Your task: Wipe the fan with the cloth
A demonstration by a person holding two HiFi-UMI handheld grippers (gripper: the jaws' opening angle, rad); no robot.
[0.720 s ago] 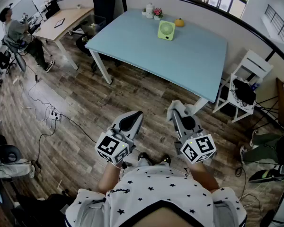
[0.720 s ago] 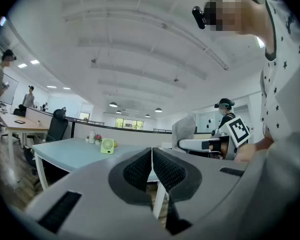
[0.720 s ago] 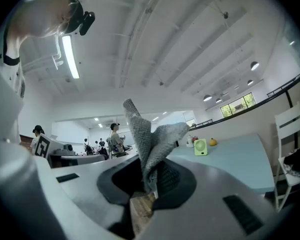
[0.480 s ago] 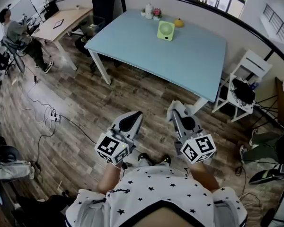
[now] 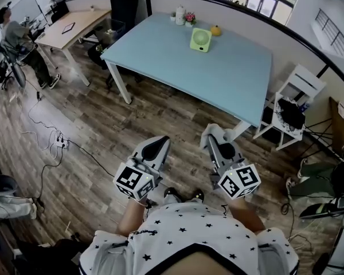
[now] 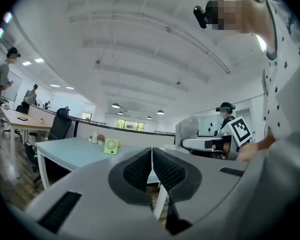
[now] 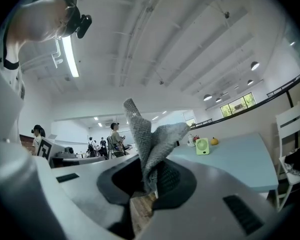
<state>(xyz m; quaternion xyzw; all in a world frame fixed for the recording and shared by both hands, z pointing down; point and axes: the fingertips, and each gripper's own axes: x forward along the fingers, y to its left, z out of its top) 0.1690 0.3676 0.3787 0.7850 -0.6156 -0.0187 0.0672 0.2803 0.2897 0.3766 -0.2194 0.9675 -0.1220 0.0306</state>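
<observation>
Right gripper view: right gripper (image 7: 151, 180) fingers pinch cloth (image 7: 148, 143); fan (image 7: 202, 145) well apart; left gripper (image 6: 151, 158) fingers together, empty.

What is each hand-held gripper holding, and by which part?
The right hand-held gripper pinches a grey knitted cloth by its bunched lower end; the rest stands up. The left hand-held gripper is shut, empty.

The grey left gripper (image 5: 158, 142) and grey right gripper (image 5: 213, 133) are held low and close in, side by side, marker cubes nearest the body, tips pointing forward. The left one's jaws are pressed together, empty. The right one's jaws clamp a crumpled grey knitted cloth (image 7: 151, 136).
</observation>
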